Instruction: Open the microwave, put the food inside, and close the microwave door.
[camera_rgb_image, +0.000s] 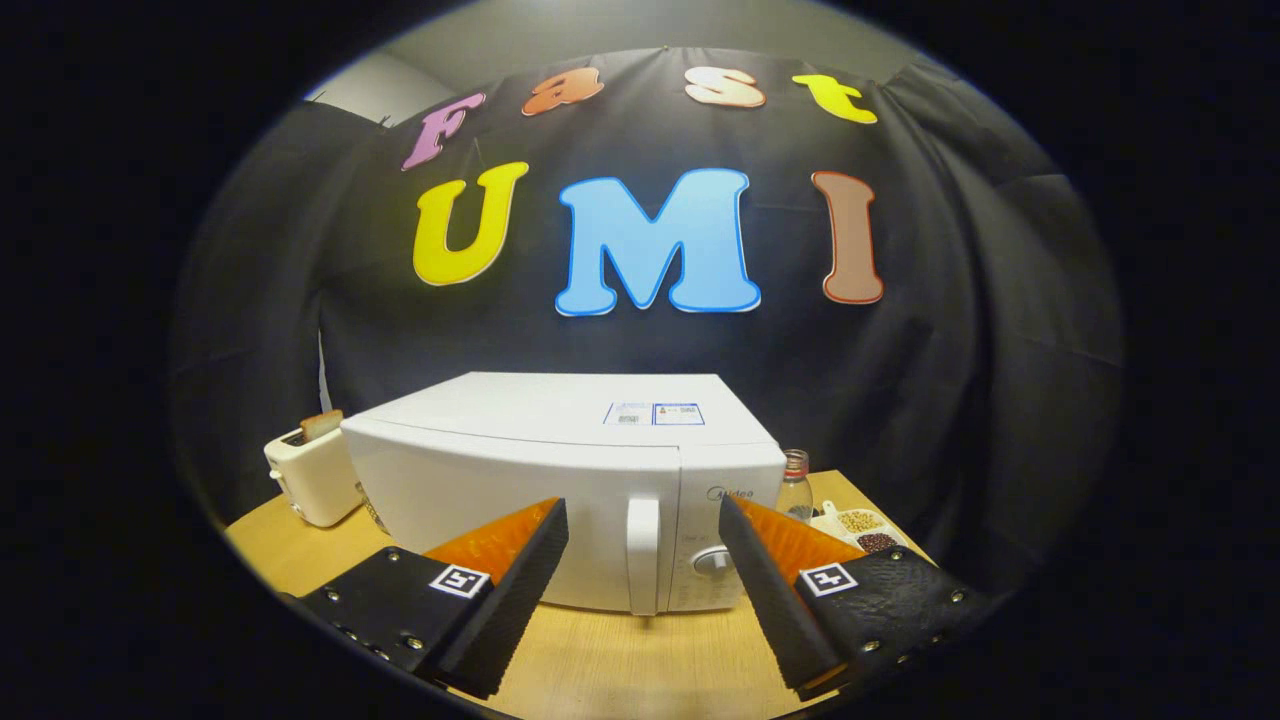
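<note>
The hand-held gripper (643, 520) hangs released above the wooden bench (610, 660), its two fingers spread wide with nothing between them but open air. Beyond the fingertips stands a white microwave (520, 480), its door shut. The door's vertical white handle (643, 553) lines up with the gap between the fingers, apart from both, and the round control knob (712, 561) sits just right of that handle, near the right finger. Two small labels (654, 414) lie on the microwave's flat top.

To the left of the microwave, close beside it, a cream toaster (308, 480) stands on the bench with a slice of toast (321, 425) poking up from its slot. On the right, behind the microwave's corner, a small clear bottle (795, 485) stands upright, and just beside it a white divided dish (862, 527) holds pale beans in one compartment and dark ones in another.
</note>
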